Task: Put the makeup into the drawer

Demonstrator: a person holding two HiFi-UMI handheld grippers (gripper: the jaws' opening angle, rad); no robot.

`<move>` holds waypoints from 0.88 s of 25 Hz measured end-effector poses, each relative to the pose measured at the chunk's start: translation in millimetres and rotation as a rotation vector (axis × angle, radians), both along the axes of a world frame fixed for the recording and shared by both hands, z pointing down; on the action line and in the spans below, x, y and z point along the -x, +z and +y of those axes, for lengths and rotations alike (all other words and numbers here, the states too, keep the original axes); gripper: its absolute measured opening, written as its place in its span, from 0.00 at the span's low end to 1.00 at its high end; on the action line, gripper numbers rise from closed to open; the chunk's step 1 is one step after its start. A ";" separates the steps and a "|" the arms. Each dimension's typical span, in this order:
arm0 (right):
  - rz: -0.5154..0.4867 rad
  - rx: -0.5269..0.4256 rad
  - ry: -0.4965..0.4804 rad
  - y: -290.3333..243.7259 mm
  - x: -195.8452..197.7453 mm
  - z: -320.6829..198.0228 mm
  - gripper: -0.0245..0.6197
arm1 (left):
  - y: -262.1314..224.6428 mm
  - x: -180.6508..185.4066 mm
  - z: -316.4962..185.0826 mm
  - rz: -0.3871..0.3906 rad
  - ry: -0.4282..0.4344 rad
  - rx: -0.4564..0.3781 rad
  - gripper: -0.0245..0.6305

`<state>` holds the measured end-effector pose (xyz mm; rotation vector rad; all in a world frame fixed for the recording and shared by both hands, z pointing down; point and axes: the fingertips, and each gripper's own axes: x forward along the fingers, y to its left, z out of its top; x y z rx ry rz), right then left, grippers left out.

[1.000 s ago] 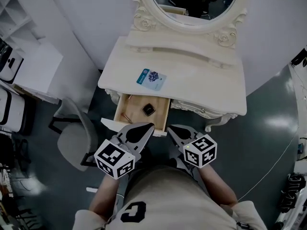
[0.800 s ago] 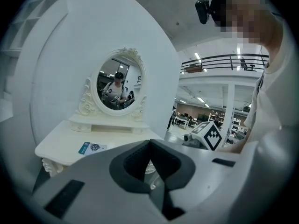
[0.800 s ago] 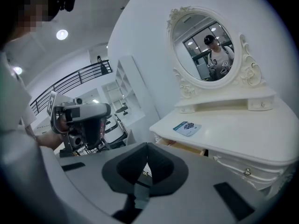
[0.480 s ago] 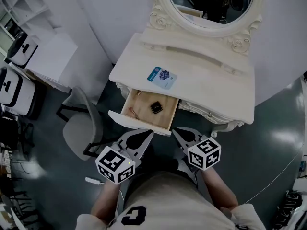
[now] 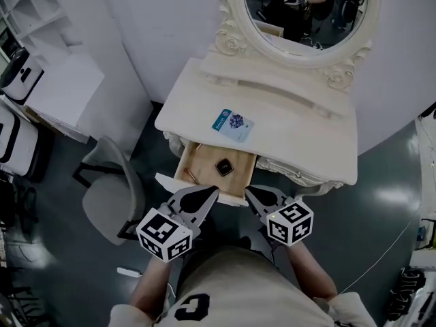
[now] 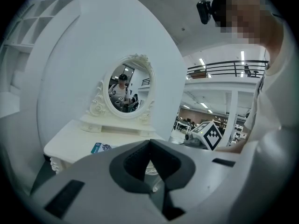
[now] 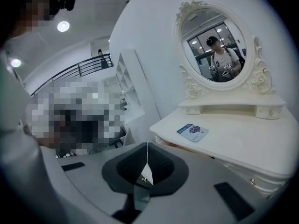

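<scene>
L gripper (image 5: 212, 191) & R gripper (image 5: 249, 189): both shut, nothing held, side by side just off the open drawer (image 5: 203, 162) front. Dark compact (image 5: 223, 167) already lies in the drawer, at 12 o'clock from L, 11 from R. Blue packet (image 5: 232, 122) sits on the dressing table (image 5: 300, 128) top, further out at 12–1 from L, 11–12 from R. Its long axis runs approx 9-to-3. Neither hand is clearly nearer. Prob. next pick, if it's makeup.

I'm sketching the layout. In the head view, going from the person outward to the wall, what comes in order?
Nearest first: left tongs and right tongs side by side → open drawer holding a small dark case → blue card on the tabletop → oval mirror.
</scene>
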<state>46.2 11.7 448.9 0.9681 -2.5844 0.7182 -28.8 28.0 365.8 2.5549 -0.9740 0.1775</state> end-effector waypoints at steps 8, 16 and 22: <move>0.043 0.004 0.043 1.5 47.2 -21.7 0.08 | 4.9 49.4 -27.7 0.033 0.063 0.006 0.12; 0.089 0.030 0.057 8.5 85.7 -25.2 0.08 | 11.9 87.3 -41.0 0.057 0.111 0.020 0.12; 0.116 0.041 0.047 6.4 105.1 -26.0 0.08 | 18.1 100.1 -41.6 0.090 0.127 0.041 0.12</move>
